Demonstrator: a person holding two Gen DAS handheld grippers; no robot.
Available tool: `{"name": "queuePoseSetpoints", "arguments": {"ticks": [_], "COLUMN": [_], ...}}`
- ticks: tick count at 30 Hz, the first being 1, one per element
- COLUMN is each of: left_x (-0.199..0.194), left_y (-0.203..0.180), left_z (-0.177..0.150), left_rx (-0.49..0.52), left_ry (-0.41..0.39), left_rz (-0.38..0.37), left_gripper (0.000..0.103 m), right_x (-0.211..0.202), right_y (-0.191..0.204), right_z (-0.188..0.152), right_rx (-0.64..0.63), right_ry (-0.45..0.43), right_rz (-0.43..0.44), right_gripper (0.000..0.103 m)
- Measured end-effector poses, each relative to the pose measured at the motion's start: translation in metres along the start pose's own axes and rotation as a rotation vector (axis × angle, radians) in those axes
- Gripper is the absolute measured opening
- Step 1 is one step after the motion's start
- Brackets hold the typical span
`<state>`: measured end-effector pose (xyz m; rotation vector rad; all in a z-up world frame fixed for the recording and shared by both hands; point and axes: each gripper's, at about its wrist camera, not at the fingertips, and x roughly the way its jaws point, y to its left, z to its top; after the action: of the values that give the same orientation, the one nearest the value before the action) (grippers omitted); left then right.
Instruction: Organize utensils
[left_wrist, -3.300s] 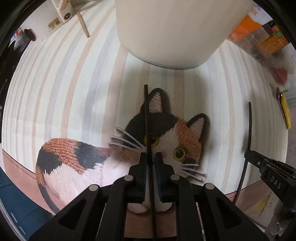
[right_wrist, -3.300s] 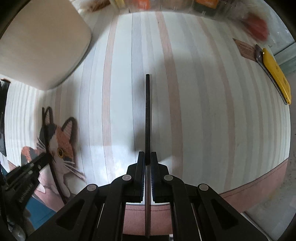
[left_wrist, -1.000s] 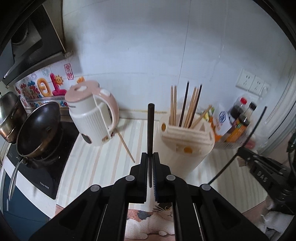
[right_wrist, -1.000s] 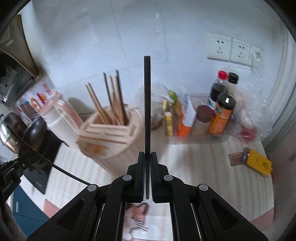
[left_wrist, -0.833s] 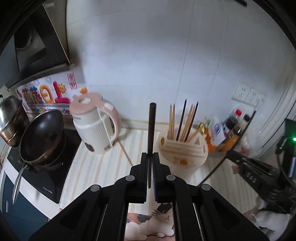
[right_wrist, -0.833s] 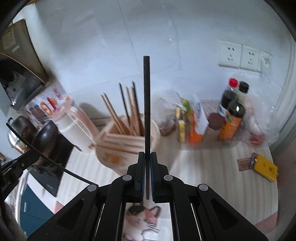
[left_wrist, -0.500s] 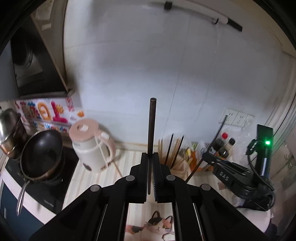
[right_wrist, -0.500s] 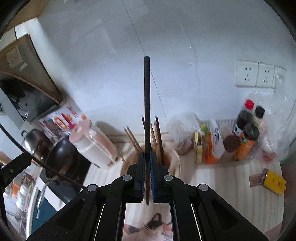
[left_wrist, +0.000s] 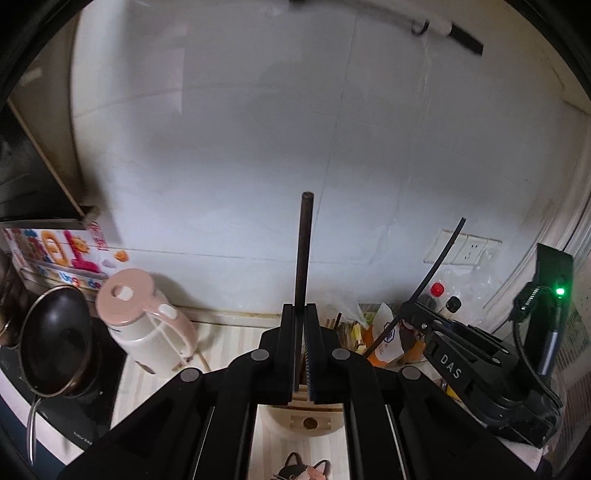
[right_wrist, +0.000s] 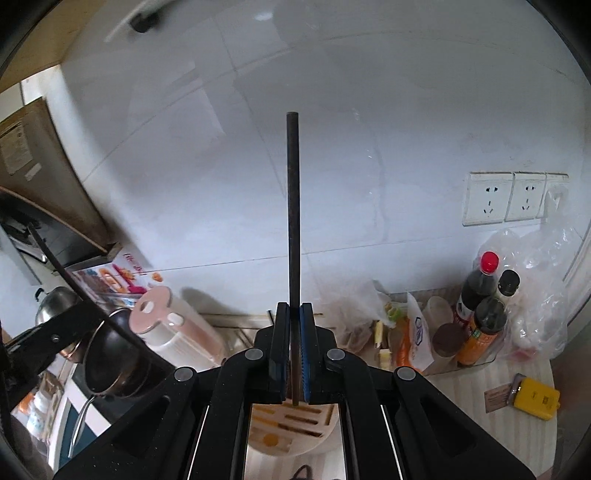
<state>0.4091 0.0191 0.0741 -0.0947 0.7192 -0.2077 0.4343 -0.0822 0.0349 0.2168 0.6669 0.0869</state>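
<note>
White tiled wall (left_wrist: 258, 147) fills most of both views. Below it runs the striped counter (right_wrist: 461, 391), crowded along the back. At the left edge a dark pan (left_wrist: 55, 339) sits on the stove, with a pink and cream kettle (left_wrist: 144, 321) just beside it. Directly under both grippers stands the cream utensil holder (right_wrist: 291, 424), its slotted top showing between the black finger frames, which hide most of it. To its right a clear tray holds packets and dark sauce bottles (right_wrist: 480, 321), and a yellow box (right_wrist: 535, 398) lies near the counter's right end. Wall sockets (right_wrist: 517, 199) sit above the bottles.

Left gripper (left_wrist: 303, 347) is clenched on a dark chopstick (left_wrist: 304, 251) that points straight up along its fingers, above the holder. Right gripper (right_wrist: 293, 343) is likewise clamped on a second black chopstick (right_wrist: 293, 206), upright over the holder's slots. In the left wrist view the right gripper's body stands close on the right, its chopstick slanting across the bottles.
</note>
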Motion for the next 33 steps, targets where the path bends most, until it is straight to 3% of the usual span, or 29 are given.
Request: {"name": "queuePoseSetpoints", "arguments": {"ticks": [12,18,19,21,22,23,25,28,30,31,33], "left_x": [0.059,0.069,0.065,0.059,0.056,0.054,0.051,0.052,0.057,0.059,0.060], "left_y": [-0.011,-0.003,0.002,0.010,0.013,0.019,0.028,0.040,0.044,0.044,0.043], "left_z": [-0.004,-0.009,-0.010,-0.012,-0.013,-0.016,-0.022,-0.038,-0.049,-0.055,-0.066], "left_rx": [0.018,-0.014,-0.031,-0.049,-0.053,-0.061,-0.073,-0.080,-0.064,-0.046,-0.018], "left_ry": [0.105,0.176,0.169,0.148,0.144,0.139,0.124,0.136,0.158,0.160,0.152], "left_rz": [-0.036,-0.040,-0.040,-0.008,0.015,0.048,0.092,0.147,0.187,0.208,0.227], "left_gripper": [0.002,0.006,0.007,0.012,0.027,0.055,0.085,0.086,0.092,0.100,0.103], "right_x": [0.049,0.081,0.083,0.083,0.081,0.078,0.071,0.058,0.051,0.049,0.044], "right_y": [-0.009,-0.010,-0.013,-0.021,-0.026,-0.030,-0.032,-0.032,-0.030,-0.028,-0.024], "right_z": [-0.008,-0.019,-0.020,-0.022,-0.023,-0.024,-0.027,-0.036,-0.048,-0.053,-0.064], "right_rx": [-0.023,-0.034,-0.024,0.008,0.028,0.038,0.040,0.023,-0.001,-0.015,-0.053], "right_ry": [0.043,0.192,0.203,0.210,0.205,0.199,0.184,0.167,0.154,0.151,0.139], "right_rz": [-0.039,-0.025,-0.022,-0.010,-0.010,-0.010,-0.032,-0.078,-0.128,-0.153,-0.212], "right_gripper": [0.005,0.007,0.011,0.031,0.044,0.049,0.050,0.058,0.068,0.075,0.085]}}
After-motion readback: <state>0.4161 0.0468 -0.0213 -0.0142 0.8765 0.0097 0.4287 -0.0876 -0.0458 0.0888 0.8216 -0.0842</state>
